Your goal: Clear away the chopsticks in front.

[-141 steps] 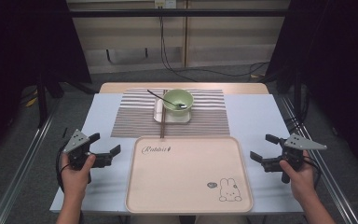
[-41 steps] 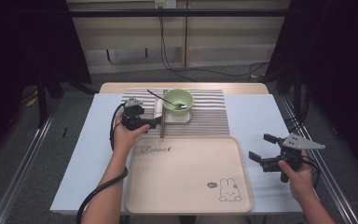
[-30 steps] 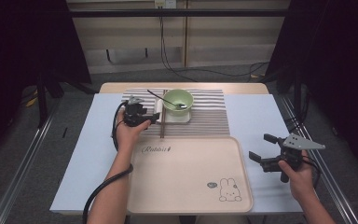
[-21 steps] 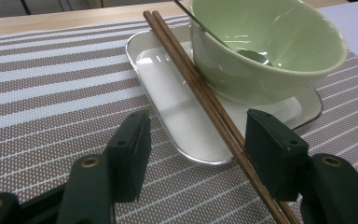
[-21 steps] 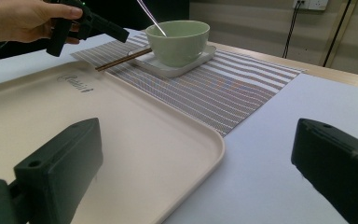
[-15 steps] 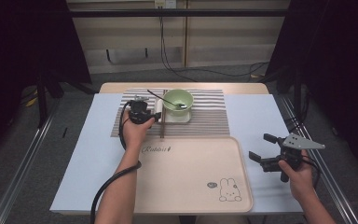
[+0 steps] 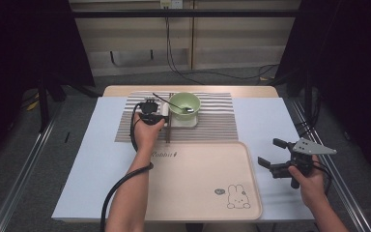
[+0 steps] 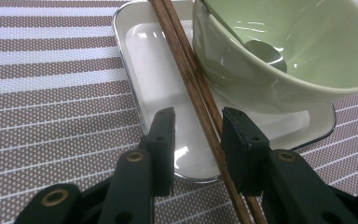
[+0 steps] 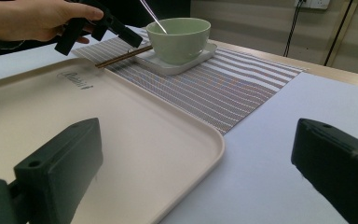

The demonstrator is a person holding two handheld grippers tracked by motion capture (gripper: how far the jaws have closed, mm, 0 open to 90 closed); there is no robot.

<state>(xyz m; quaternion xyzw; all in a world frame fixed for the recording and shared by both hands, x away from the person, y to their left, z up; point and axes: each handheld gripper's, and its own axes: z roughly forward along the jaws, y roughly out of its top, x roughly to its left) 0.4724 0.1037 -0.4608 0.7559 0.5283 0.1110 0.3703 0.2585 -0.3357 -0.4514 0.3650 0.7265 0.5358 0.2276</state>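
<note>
Reaching with the left gripper for the pair of chopsticks, lying side by side just to the left of the bowl and touching or almost touching its wall. Resting with their far part across the dish under the bowl, and running out with their near ends over the striped mat on the person's side of the bowl. Having just been closing the jaws, yet not clamping so far: straddling both sticks, the pair sitting close against one jaw with a clear gap left to the other. Judging the sticks as light, stiff, thin and smooth wood, so likely rolling or scissoring apart under an uneven squeeze. Aiming therefore to pinch both together across their width, at the dish's edge on the near side of the bowl, taking advantage of the rim propping them slightly clear of the mat. Minding the bowl too, probably breakable, holding a spoon and standing close enough to be nudged. Keeping the right gripper well away from the bowl, off to its near right beyond the tray, jaws spread wide and gripping nothing.
</note>
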